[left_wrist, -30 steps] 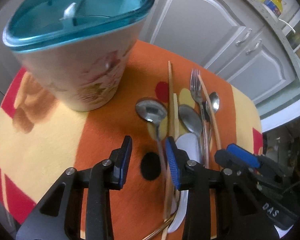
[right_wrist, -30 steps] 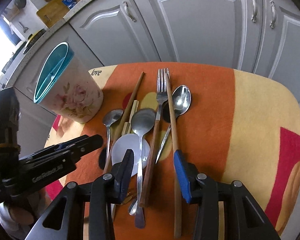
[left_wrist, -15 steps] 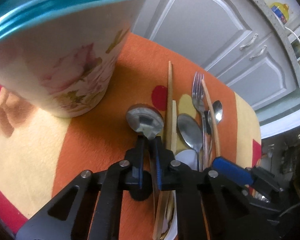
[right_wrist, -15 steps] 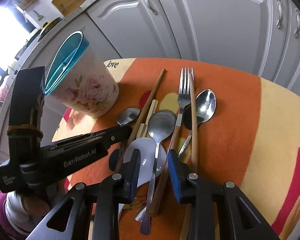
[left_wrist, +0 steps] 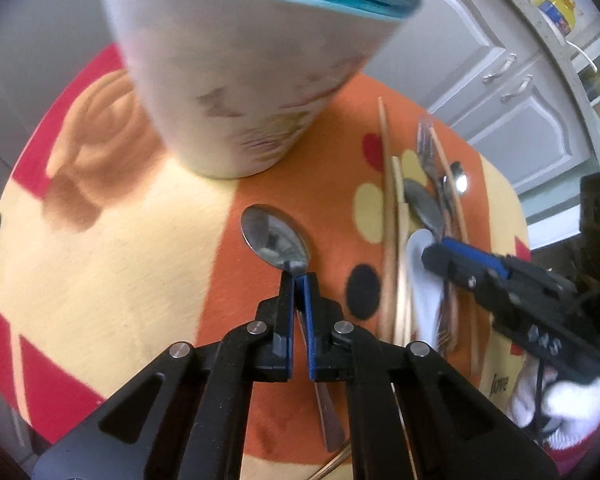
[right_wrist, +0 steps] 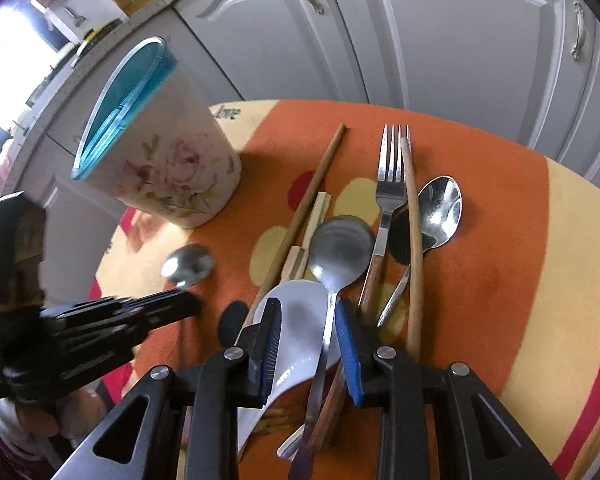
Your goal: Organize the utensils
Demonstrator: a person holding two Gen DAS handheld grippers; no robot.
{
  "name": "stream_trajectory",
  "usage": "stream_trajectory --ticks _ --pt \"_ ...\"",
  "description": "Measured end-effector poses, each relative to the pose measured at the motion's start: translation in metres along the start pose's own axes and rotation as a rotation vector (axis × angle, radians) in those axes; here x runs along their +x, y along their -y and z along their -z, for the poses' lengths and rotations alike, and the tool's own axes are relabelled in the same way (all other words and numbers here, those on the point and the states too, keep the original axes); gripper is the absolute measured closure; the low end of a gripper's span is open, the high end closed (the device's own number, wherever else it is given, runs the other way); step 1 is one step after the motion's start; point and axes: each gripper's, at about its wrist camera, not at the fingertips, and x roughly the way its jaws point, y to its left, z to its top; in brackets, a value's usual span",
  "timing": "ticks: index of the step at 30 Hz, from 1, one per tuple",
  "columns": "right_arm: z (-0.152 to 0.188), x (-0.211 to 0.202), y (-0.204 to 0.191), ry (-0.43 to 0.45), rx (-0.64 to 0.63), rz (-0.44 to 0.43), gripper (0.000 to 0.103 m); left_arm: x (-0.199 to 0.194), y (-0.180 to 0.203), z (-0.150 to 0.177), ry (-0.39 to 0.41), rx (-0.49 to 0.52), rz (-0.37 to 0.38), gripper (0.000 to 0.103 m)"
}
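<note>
Bench (right_wrist: 500,280): we see a round top under an orange, yellow and red cloth, in front of grey cupboard doors (right_wrist: 460,40).
Holder (right_wrist: 160,152): our white flowered cup with a teal rim stands upright at the far left of the bench, apart from the cutlery.
Cutlery heap: a white ladle-spoon (right_wrist: 300,320), wooden chopsticks (right_wrist: 414,240), a fork (right_wrist: 390,176) and two steel spoons (right_wrist: 342,248) lie side by side, overlapping.
Right gripper (right_wrist: 308,344): our fingers are spread, straddling the handle of the large steel spoon and the white spoon's bowl, not closed on either.
Left gripper (left_wrist: 298,280): our fingers are pressed onto the neck of a small spoon (left_wrist: 274,236), its bowl pointing towards the holder, beside the heap.
</note>
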Motion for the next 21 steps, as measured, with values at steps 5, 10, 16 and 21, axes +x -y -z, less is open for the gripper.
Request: stream_trajectory --ticks 5,10,16,21 --pt "-0.013 0.008 0.003 -0.017 0.021 0.017 0.076 0.002 -0.003 0.0 -0.028 -0.009 0.016 0.1" --pt "-0.024 0.013 0.009 -0.014 0.043 -0.004 0.084 0.007 0.0 -0.007 -0.026 -0.009 0.024 0.098" --pt "-0.018 0.004 0.007 0.032 0.024 -0.02 0.099 0.008 -0.004 -0.008 -0.003 0.008 0.05 0.098" --pt "-0.005 -0.009 0.004 0.051 0.029 -0.022 0.1 -0.005 -0.008 -0.004 -0.004 0.008 0.061 0.1"
